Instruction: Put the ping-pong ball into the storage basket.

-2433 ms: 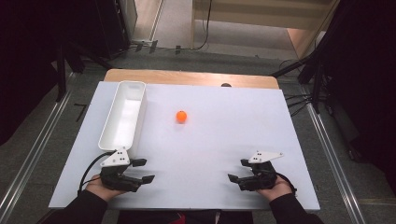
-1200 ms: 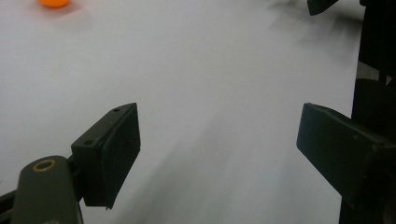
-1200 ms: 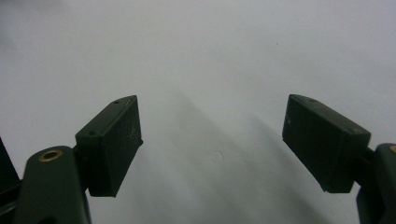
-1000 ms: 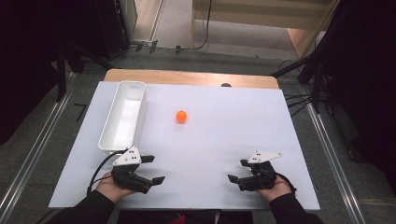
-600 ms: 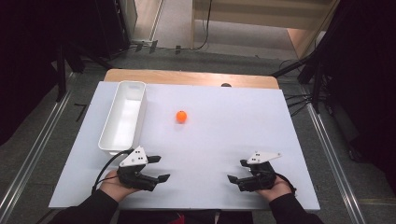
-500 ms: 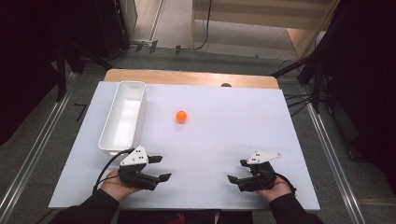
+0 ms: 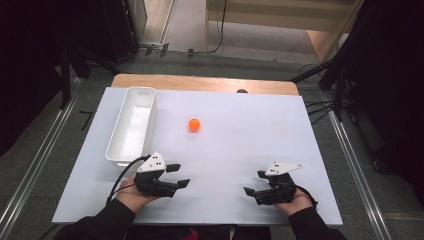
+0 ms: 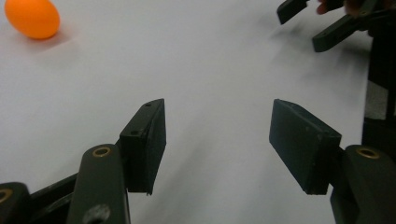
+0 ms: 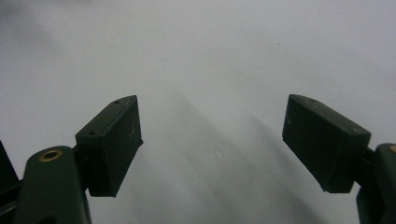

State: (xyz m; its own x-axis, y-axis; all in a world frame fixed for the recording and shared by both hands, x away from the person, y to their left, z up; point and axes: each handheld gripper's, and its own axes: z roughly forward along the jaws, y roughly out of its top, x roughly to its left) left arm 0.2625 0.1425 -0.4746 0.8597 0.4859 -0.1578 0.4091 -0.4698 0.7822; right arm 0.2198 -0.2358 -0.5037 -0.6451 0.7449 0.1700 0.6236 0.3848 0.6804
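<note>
Closing partway on nothing, the left hand-held gripper [image 7: 181, 176] faces the orange ball [image 7: 194, 124]; the right hand-held gripper [image 7: 254, 183] gapes empty.

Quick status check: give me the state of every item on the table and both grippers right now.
Orange ball: loose on the white table, untouched, right of the bin.
White bin: upright, empty.
Left gripper: jaws apart, just been closing, nothing between them.
Right gripper: jaws apart, nothing between them, resting near the table's front edge.
</note>
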